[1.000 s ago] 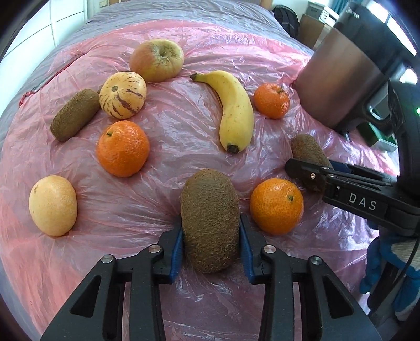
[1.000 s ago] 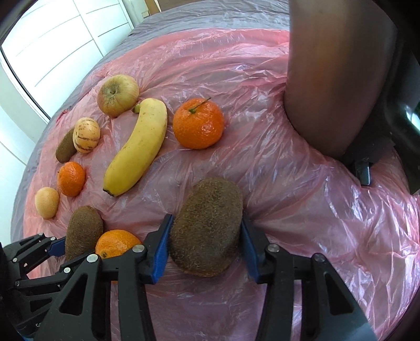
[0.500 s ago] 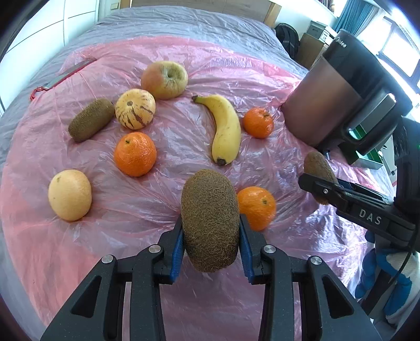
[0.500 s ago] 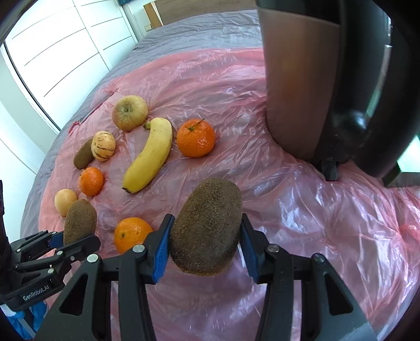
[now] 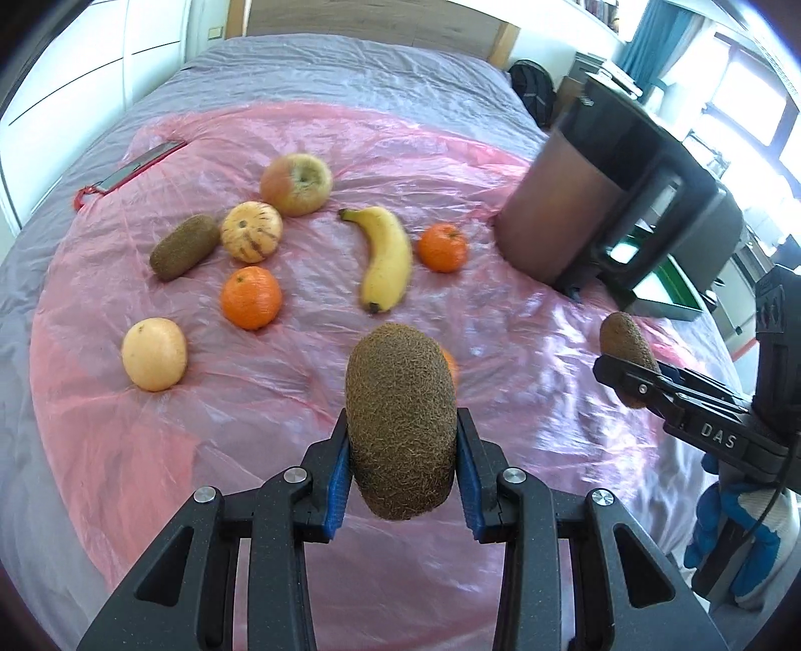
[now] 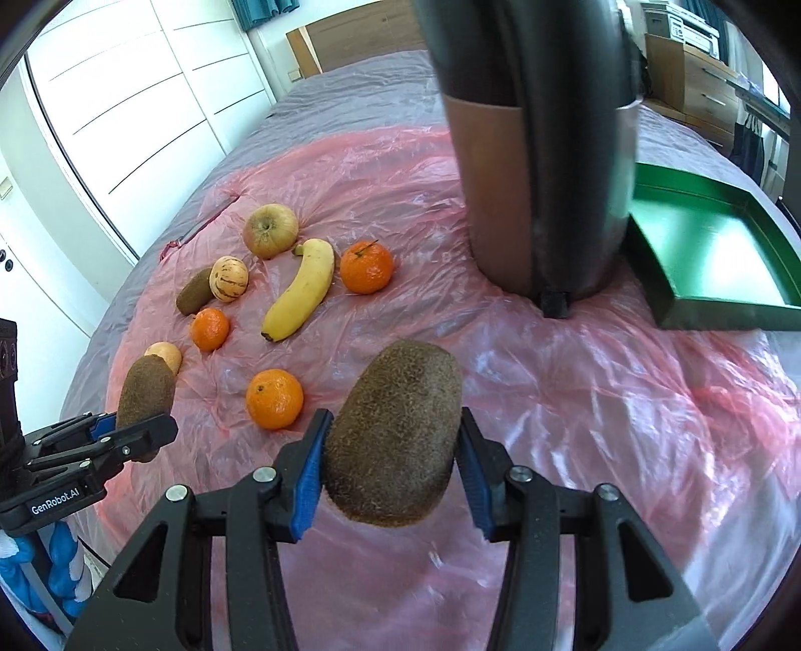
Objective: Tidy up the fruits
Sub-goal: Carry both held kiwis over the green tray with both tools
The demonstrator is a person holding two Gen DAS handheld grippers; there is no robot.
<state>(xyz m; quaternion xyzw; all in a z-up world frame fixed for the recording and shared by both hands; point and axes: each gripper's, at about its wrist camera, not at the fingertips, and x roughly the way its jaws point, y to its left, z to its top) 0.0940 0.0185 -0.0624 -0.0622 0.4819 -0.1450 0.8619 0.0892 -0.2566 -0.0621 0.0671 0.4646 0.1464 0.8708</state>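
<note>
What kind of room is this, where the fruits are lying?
Most likely a bedroom. The fruits lie on a pink plastic sheet spread over a bed with a grey cover and a wooden headboard; white wardrobe doors stand beside it.

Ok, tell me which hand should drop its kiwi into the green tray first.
Right. The right gripper with its kiwi is nearer the green tray; the left gripper is further away.

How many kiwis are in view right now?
3: one in the left tongs (kiwi), one in the right tongs (kiwi), one on the sheet beside the striped fruit.
</note>
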